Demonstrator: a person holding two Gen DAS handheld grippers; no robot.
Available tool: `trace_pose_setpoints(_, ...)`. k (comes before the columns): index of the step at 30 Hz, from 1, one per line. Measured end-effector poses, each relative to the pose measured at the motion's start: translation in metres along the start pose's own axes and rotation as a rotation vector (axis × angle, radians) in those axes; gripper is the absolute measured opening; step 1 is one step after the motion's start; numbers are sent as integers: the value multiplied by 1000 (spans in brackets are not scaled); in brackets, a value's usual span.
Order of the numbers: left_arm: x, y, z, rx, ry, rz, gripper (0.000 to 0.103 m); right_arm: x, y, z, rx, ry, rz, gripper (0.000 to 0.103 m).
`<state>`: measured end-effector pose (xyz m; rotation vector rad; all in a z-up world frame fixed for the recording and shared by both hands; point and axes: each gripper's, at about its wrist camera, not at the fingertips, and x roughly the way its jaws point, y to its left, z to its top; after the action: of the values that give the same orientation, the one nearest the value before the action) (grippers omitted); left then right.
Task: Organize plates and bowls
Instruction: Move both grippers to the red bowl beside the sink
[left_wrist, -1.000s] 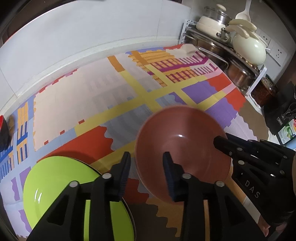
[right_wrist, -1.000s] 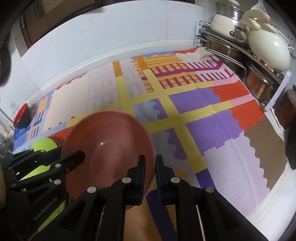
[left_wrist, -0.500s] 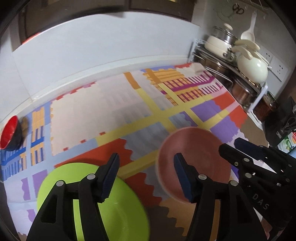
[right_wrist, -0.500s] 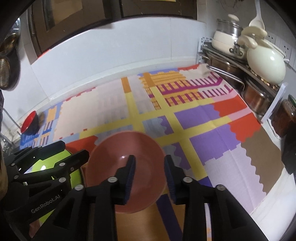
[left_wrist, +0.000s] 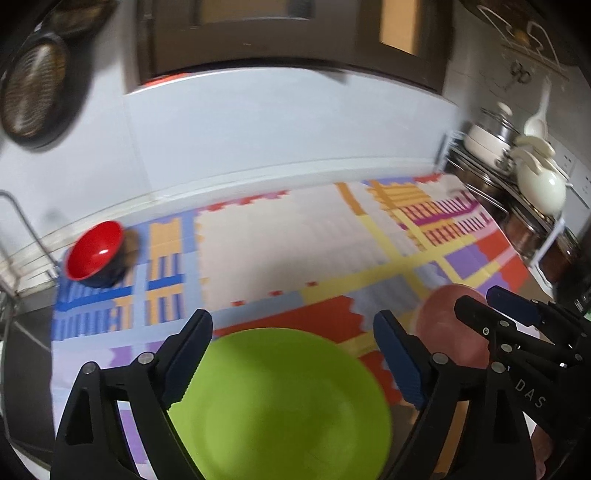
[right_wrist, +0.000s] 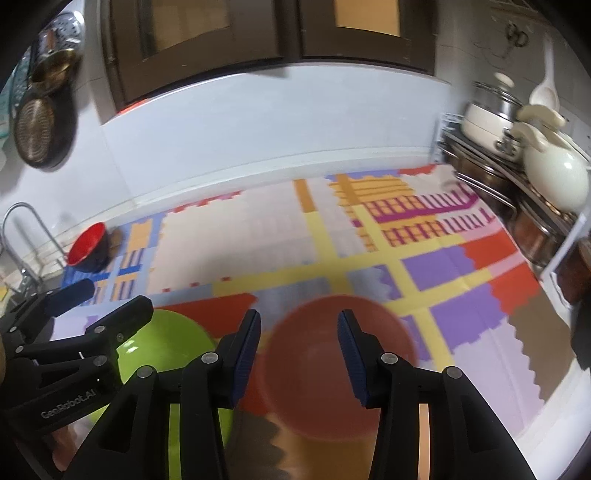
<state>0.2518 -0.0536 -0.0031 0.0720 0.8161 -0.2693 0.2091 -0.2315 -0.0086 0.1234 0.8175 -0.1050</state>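
The left gripper (left_wrist: 291, 354) hangs above the desk with its jaws spread wide and nothing between them; the right gripper (right_wrist: 299, 350) is likewise apart and empty. Neither touches any dish.

Under the left gripper lies the green plate (left_wrist: 280, 402), flat on the patterned mat (left_wrist: 295, 240) near the desk's front edge. Just beside it, toward the right, sits the pink bowl (right_wrist: 332, 365), upright, also near the front edge and directly below the right gripper. From these views it is hard to tell whether the two rims touch. A red bowl (left_wrist: 94, 251) stands well apart at the desk's back left corner, tilted, beside a brown object too blurred to name. Pots (right_wrist: 554, 173) fill a rack along the right edge.

The step in hand seems to be choosing the next dish to gather. To do it well, the gripper should come down over a rim, not the middle of a dish, with one finger inside and one outside, and close firmly, since glazed ware is likely slippery. The plate lies low, so its rim probably needs a shallow, angled approach. The two grippers are close together, so only one should move at a time to avoid a knock.
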Motion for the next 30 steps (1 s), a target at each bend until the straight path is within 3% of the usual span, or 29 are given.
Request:
trace_pose_setpoints(7, -16, 52, -3, -49, -26, 73, 97, 7, 47, 7, -24, -6, 69, 46)
trace_pose_setpoints(11, -23, 79, -3, -71, -35, 106, 97, 8, 73, 14, -34, -23, 96, 56)
trace_pose_setpoints(30, -37, 186, 1, -194, -63, 251, 98, 26, 184, 51, -154, -84, 186, 56)
